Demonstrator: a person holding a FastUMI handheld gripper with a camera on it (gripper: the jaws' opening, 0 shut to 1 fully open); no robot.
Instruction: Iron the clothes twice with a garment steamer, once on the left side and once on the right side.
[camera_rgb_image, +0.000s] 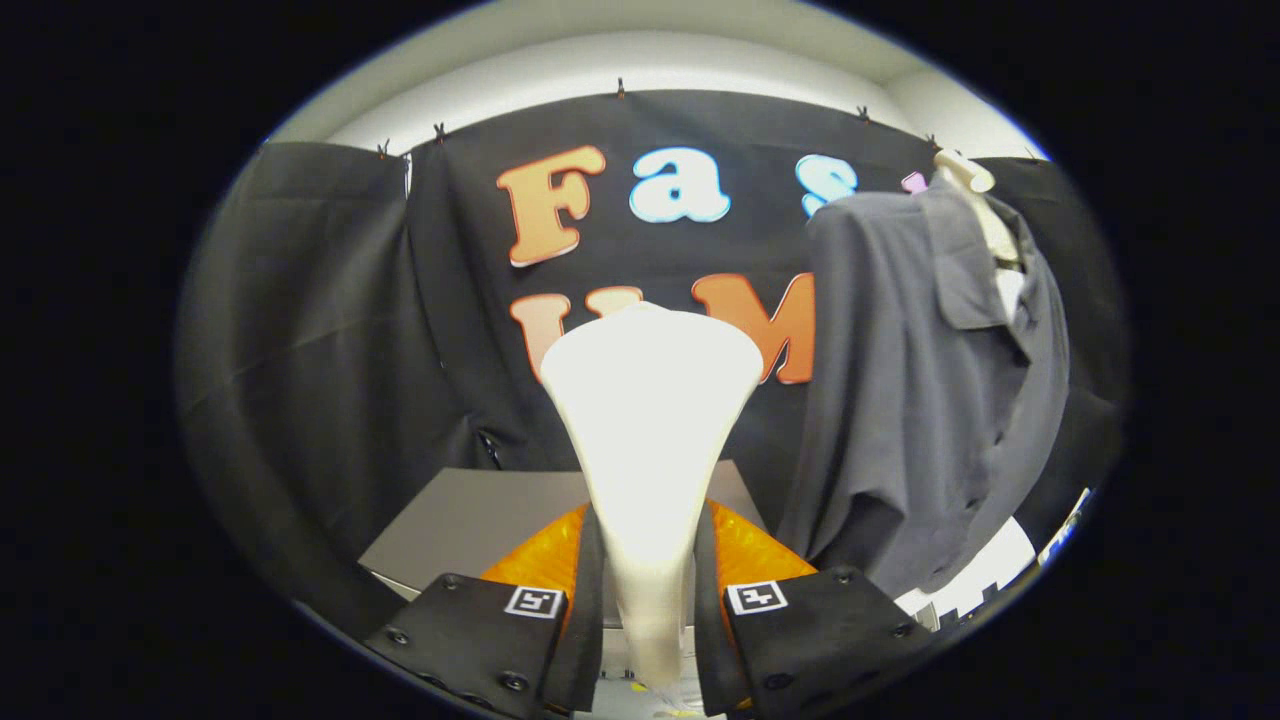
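The gripper (648, 620) clenches the slim neck of the white, flared plastic garment steamer (650, 400), both fingers pressing it. It looks rigid, smooth and top-heavy, so slipping seems likely. The soft grey shirt (920, 400) hangs right of the steamer, apart.

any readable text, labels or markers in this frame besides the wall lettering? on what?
No readable words, brands or numbers.
Two square black-and-white code markers, one atop each finger of the gripper: patterns, not text.
The white garment steamer clamped between the fingers: no marking visible.
The grey shirt on the mannequin, beyond the fingers to the right: no label visible.
White surface with dark marks below the shirt hem: too small to read.
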